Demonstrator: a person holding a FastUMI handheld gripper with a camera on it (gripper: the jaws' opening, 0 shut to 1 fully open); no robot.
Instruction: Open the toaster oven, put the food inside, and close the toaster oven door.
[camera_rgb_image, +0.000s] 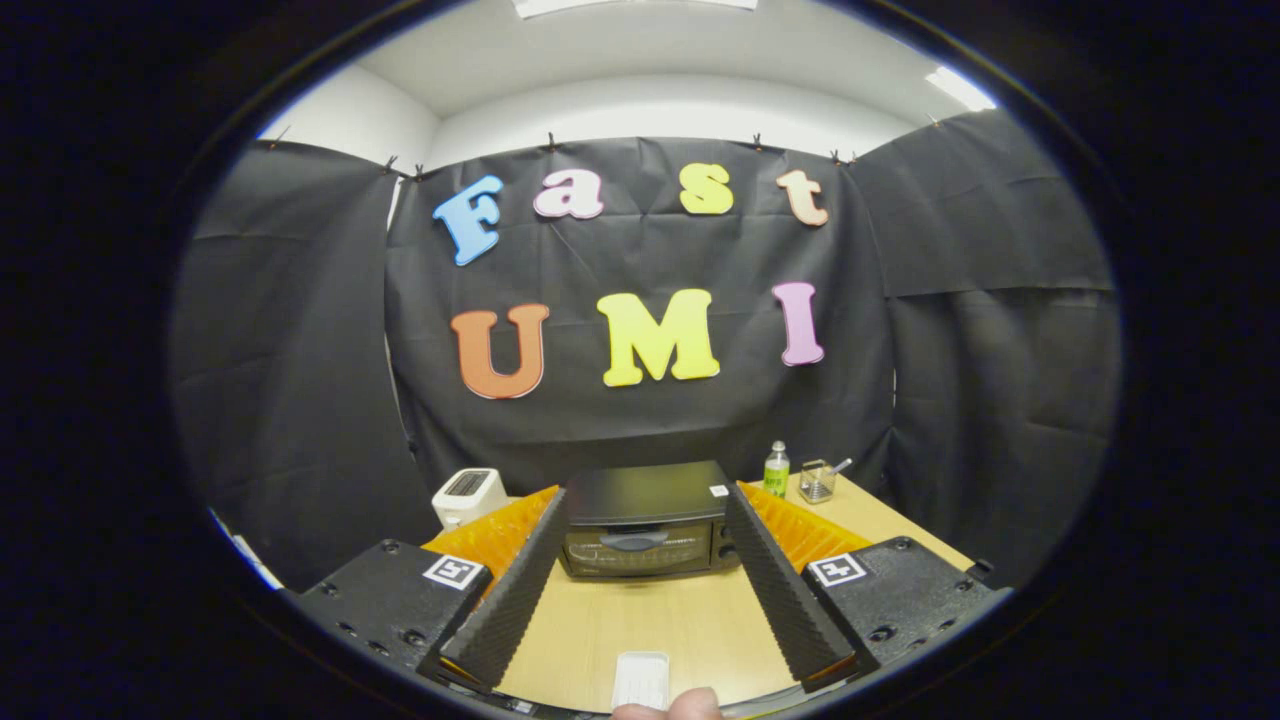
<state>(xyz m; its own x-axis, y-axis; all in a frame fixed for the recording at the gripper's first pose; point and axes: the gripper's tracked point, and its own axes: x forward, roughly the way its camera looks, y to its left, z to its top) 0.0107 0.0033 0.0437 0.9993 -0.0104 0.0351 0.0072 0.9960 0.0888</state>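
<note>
the hand-held gripper (645, 540) is spread wide and holds nothing. the toaster oven (645, 520) stands on the counter (640, 620) just ahead of the fingertips, between them, with its door closed. a white toaster (468, 494) is beyond the left finger, a small bottle (776, 470) beyond the right.

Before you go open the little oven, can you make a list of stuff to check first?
1. Toaster oven door shut, ready to be opened: ok. The handle on its front shows.
2. Gripper open: ok. Its fingers are spread wide, holding nothing.
3. Gripper lined up: ok. The oven sits between the fingertips, just beyond them.
4. Wooden table free between fingers and oven: ok.
5. Food ready: cannot tell. A small white tray lies close in, between the fingers; what it holds is unclear.
6. Green bottle, glass and white toaster out of the way: ok, beside the oven.
</note>
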